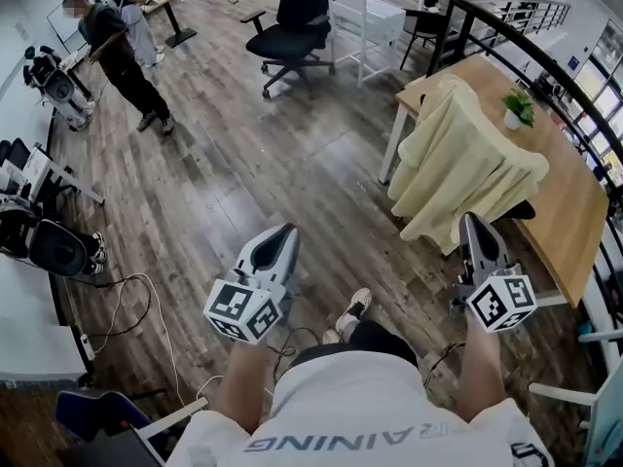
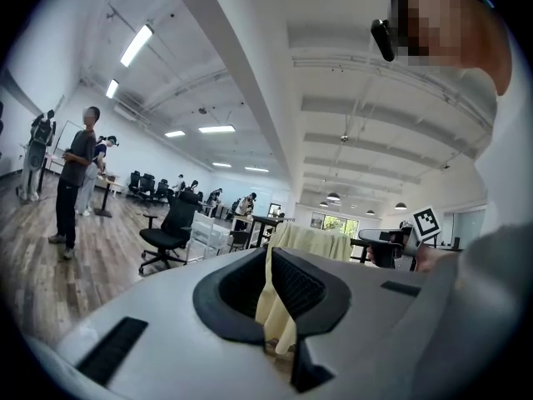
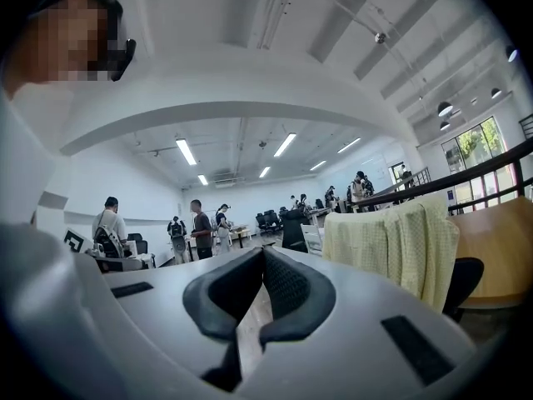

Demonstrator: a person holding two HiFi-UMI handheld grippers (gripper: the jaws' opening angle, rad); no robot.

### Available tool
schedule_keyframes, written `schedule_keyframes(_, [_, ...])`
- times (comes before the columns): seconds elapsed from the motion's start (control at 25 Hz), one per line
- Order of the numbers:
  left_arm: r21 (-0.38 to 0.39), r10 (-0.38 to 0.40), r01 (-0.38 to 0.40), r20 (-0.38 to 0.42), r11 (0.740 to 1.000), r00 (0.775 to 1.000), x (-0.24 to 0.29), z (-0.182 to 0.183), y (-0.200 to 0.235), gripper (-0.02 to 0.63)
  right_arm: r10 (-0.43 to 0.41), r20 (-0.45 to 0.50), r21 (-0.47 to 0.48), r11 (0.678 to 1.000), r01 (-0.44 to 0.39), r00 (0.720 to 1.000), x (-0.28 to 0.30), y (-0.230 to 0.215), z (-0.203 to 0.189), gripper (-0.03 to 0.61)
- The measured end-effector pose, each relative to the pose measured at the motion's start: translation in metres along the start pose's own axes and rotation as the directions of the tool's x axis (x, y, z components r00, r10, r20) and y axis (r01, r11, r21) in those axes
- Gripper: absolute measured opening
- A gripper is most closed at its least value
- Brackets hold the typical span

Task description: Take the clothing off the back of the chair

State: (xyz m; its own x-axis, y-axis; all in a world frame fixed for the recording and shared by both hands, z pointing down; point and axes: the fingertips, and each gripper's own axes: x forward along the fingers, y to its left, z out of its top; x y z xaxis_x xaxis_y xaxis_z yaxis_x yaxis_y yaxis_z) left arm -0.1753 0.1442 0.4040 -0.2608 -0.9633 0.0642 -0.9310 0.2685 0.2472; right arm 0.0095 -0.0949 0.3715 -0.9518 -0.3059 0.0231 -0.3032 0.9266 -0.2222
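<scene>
A pale yellow garment (image 1: 465,163) hangs over the back of a dark chair (image 1: 527,209) pushed up to a wooden table. My right gripper (image 1: 472,222) is shut and empty, its tip just short of the garment's lower hem. My left gripper (image 1: 283,232) is also shut and empty, over the floor well to the left of the chair. The right gripper view has the garment (image 3: 391,244) close ahead to the right of the shut right gripper (image 3: 261,254). From the left gripper view the garment (image 2: 312,242) lies farther off, beyond the shut left gripper (image 2: 268,252).
The wooden table (image 1: 550,188) carries a small potted plant (image 1: 518,108) and runs along a railing. A black office chair (image 1: 292,37) and a white chair (image 1: 358,25) stand farther back. A person (image 1: 122,58) stands at the far left near equipment. Cables (image 1: 136,309) lie on the floor.
</scene>
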Motion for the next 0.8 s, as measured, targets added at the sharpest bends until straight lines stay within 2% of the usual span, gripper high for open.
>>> schedule_keyframes(0.24, [0.018, -0.005, 0.005, -0.006, 1.000, 1.000, 0.034, 0.015, 0.023, 0.051, 0.009, 0.010, 0.003, 1.000, -0.009, 1.000, 0.045, -0.015, 0.005, 0.023])
schedule_keyframes(0.4, [0.027, -0.011, 0.012, -0.035, 1.000, 0.999, 0.069, 0.012, 0.041, 0.051, -0.002, 0.003, 0.002, 1.000, 0.002, 1.000, 0.072, -0.032, 0.003, 0.023])
schedule_keyframes(0.64, [0.032, -0.090, 0.091, -0.048, 0.995, 0.995, 0.152, 0.024, 0.043, 0.051, -0.096, 0.050, -0.062, 0.993, 0.099, 0.994, 0.084, -0.085, 0.032, 0.023])
schedule_keyframes(0.8, [0.030, -0.180, 0.182, -0.065, 0.983, 0.981, 0.220, 0.031, 0.025, 0.051, -0.207, 0.094, -0.031, 0.977, 0.211, 0.974, 0.071, -0.137, 0.050, 0.023])
